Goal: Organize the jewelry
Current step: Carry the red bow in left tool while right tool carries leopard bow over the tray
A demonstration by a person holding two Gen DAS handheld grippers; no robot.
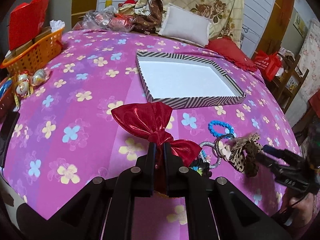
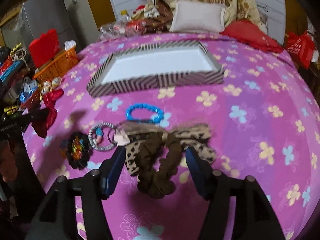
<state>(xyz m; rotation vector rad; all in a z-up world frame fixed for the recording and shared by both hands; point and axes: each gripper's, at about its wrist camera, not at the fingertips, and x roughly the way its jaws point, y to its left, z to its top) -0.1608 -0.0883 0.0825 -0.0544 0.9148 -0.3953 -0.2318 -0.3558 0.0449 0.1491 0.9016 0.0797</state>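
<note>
My left gripper [image 1: 159,145] is shut on the knot of a shiny red bow [image 1: 148,120] and holds it above the pink flowered bedspread. The bow also shows at the left of the right wrist view [image 2: 50,108]. My right gripper [image 2: 155,152] is open, its jaws on either side of a brown scrunchie with a leopard-print bow [image 2: 160,150]; it also shows in the left wrist view [image 1: 246,154]. A striped shallow box [image 1: 200,102] [image 2: 156,81] with a white inside lies beyond. A blue bead bracelet [image 2: 144,113], a silver ring tie [image 2: 100,138] and a black flower clip [image 2: 77,150] lie nearby.
An orange basket [image 1: 38,50] with red boxes stands at the far left edge, with wrapped sweets [image 1: 26,82] beside it. A white pillow [image 1: 186,27], a red cushion [image 1: 228,52] and folded quilts lie at the back. A red bag [image 1: 268,64] hangs at the right.
</note>
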